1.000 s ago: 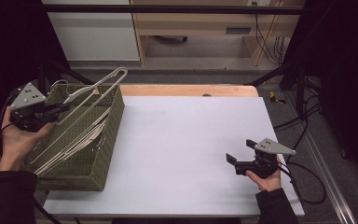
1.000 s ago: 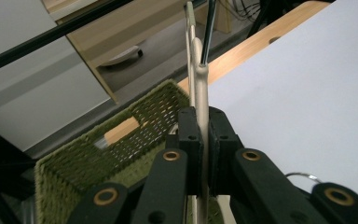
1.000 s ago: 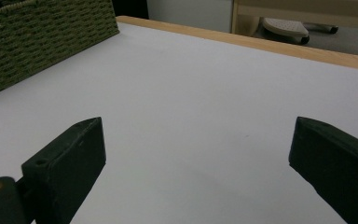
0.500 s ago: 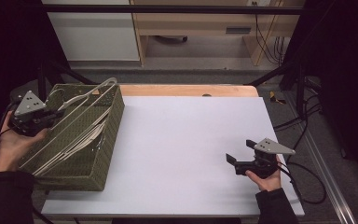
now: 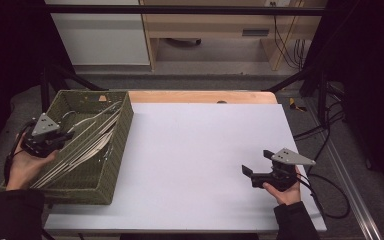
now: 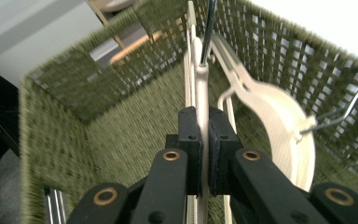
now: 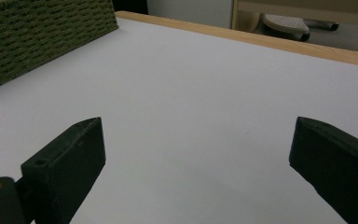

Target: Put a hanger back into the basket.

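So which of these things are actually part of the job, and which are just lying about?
Part of the job:
- left gripper, jaws shut on a cream hanger
- green woven basket holding more hangers

Just lying about:
- right gripper, jaws open over the white table
- cables on the floor behind
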`<state>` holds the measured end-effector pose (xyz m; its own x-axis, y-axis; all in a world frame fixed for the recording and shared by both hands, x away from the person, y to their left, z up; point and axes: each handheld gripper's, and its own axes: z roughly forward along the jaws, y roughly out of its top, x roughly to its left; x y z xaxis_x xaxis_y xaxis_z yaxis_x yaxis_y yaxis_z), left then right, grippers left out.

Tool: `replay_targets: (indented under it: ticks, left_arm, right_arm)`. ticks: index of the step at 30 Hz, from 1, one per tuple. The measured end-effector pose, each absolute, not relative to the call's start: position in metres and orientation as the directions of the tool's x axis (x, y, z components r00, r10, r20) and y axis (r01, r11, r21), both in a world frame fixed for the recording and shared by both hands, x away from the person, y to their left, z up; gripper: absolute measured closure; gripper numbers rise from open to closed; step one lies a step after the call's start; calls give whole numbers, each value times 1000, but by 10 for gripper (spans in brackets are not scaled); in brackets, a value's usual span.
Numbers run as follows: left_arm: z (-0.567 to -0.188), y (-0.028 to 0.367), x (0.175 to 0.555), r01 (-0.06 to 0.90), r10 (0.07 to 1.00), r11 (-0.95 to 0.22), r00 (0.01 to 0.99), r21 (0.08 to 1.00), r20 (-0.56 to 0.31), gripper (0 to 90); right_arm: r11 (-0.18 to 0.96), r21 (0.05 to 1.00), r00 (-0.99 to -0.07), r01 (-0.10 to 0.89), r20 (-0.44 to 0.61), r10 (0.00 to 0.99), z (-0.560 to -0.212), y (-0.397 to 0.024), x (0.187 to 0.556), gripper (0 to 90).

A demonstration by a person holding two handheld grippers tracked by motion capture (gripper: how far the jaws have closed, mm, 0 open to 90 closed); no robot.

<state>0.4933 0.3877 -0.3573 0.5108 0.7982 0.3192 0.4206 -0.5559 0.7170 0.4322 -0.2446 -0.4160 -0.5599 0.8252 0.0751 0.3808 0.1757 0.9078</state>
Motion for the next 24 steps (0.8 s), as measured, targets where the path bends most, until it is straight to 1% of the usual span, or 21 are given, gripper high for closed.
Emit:
replay_targets:
  ticks: [6, 11, 16, 18, 22, 24]
  left_arm:
    - [-374, 378, 496, 413, 786, -573, 520, 708, 333, 850]
    - [-384, 377, 495, 464, 791, -572, 530, 676, 306, 824]
    - [-386, 372, 497, 505, 782, -575, 570, 643, 251, 787]
    - [-388, 369, 497, 515, 778, -582, 579, 630, 245, 777]
    - [-388, 367, 496, 527, 788, -561, 576, 639, 216, 710]
    - [-386, 367, 493, 519, 787, -556, 580, 650, 210, 677]
  right_arm:
    - [177, 907, -560, 382, 75, 825, -416, -244, 432, 41]
    - [171, 909, -560, 379, 78, 825, -415, -244, 432, 41]
    - [178, 907, -562, 382, 75, 823, -416, -243, 432, 41]
    - [180, 907, -563, 382, 74, 823, -416, -243, 432, 40]
    - [178, 908, -564, 379, 74, 823, -415, -244, 431, 41]
    - [177, 908, -564, 379, 75, 822, -415, -244, 431, 40]
